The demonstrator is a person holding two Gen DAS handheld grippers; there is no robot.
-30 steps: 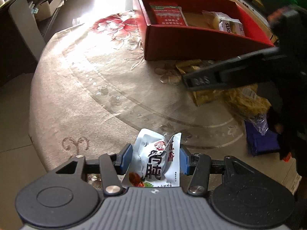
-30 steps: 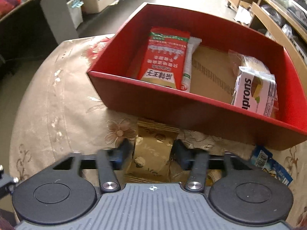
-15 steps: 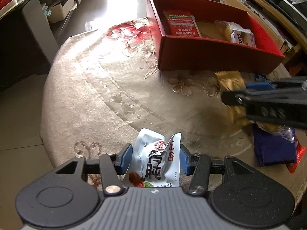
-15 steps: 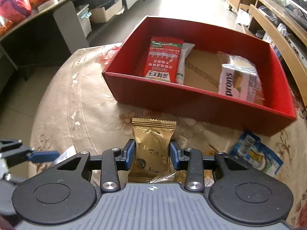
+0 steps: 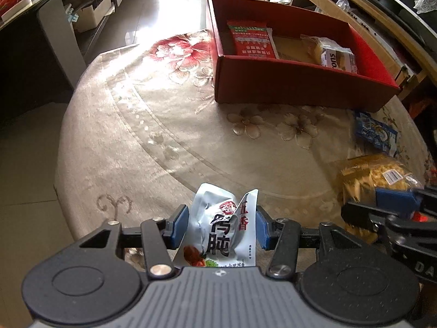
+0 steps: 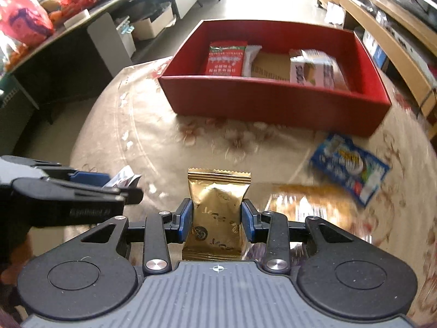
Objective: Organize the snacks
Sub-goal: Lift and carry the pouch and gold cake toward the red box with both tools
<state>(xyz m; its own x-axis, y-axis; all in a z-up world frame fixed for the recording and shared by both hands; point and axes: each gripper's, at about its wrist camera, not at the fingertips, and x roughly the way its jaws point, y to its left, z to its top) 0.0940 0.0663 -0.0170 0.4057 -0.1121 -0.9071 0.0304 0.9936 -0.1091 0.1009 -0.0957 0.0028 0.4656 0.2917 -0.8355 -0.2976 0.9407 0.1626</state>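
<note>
My left gripper (image 5: 221,228) is shut on a white snack pouch (image 5: 222,229) with black and red Chinese print, held above the near edge of the round table. My right gripper (image 6: 217,222) is shut on a gold foil snack packet (image 6: 217,213), held above the table's near part. A red open box (image 5: 289,87) stands at the far side; it also shows in the right wrist view (image 6: 273,104). It holds a red-and-green packet (image 6: 225,60), a white bar (image 6: 251,60) and a clear-wrapped pack (image 6: 316,71).
A blue snack packet (image 6: 349,166) lies on the tablecloth near the box's right corner. A yellow bag of crisps (image 5: 377,183) lies at the right, by the right gripper's fingers (image 5: 393,205). Shelves, boxes and a counter stand around the table (image 5: 136,136).
My right gripper has lifted the gold packet off the table and pulled back from the red box. My left gripper has kept hold of the white pouch and also drawn back.
</note>
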